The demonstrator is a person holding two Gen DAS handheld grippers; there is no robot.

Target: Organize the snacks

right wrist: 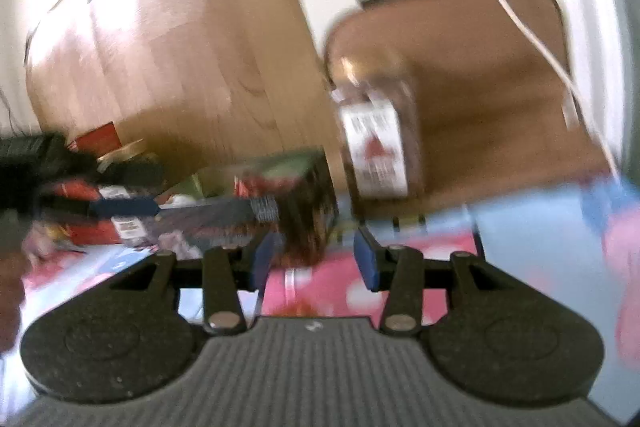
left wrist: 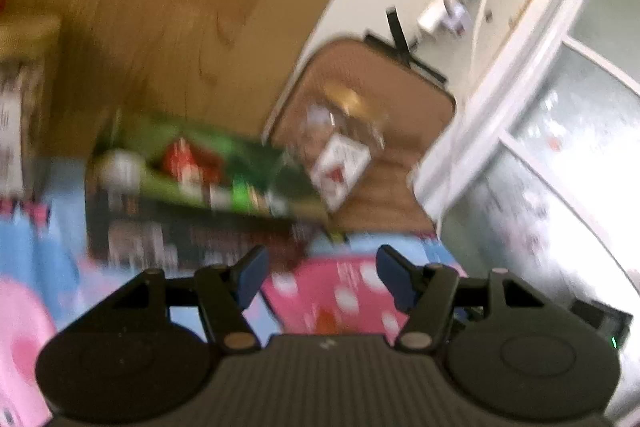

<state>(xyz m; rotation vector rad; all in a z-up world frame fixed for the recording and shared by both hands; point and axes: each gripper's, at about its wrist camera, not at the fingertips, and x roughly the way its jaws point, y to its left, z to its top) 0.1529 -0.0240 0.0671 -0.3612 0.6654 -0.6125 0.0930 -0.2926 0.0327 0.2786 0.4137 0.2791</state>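
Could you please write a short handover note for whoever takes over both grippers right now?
Left gripper: open, empty, over the pink and blue cloth.
Right gripper: open, nothing clamped; the corner of the dark snack box sits just ahead of its fingers.
The box with green top lies on the cloth. A clear jar with white label stands on the brown surface behind it. More red packets lie at the far left in the right wrist view.
Done: cannot tell; both views are blurred.
Left: probably to grasp and place the box, jar and packets.
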